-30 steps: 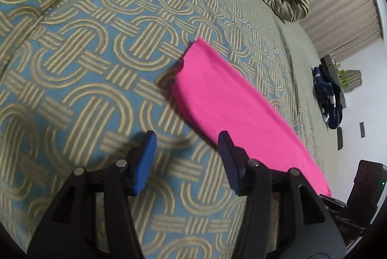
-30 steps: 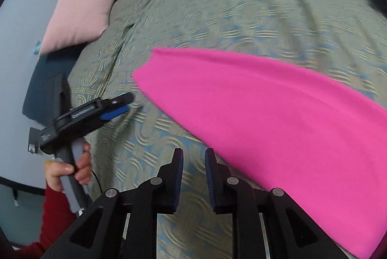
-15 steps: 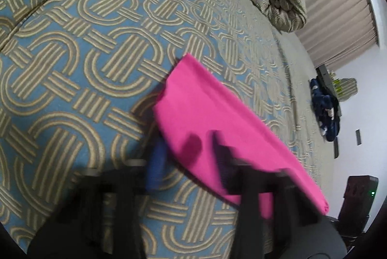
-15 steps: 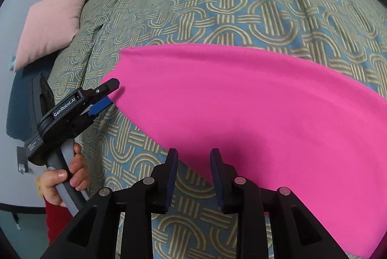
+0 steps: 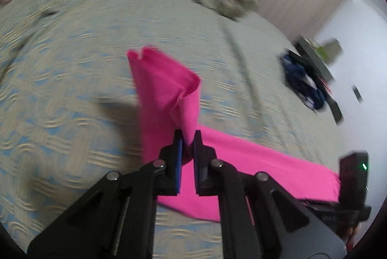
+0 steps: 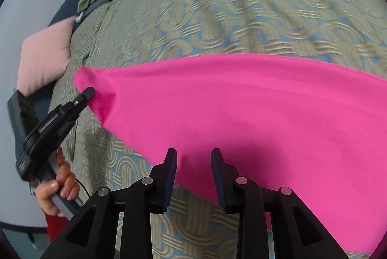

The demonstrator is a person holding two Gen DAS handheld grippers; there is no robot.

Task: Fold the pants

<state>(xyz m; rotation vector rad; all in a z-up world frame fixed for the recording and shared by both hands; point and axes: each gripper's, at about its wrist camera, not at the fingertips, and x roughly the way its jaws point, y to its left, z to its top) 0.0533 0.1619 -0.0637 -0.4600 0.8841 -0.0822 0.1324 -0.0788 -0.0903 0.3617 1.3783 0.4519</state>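
Now left tool [image 5: 187, 138] pinches pink pants [image 5: 167, 89] above the bedspread [image 5: 72, 65].

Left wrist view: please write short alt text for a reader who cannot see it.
The left gripper is shut on one end of the pink pants, lifting it off the patterned bedspread. The picture is blurred.

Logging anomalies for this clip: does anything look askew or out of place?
Nothing stands out. The left gripper pinches one end of the pink pants, lifting it off the bedspread; the bunching there comes from the grasp.
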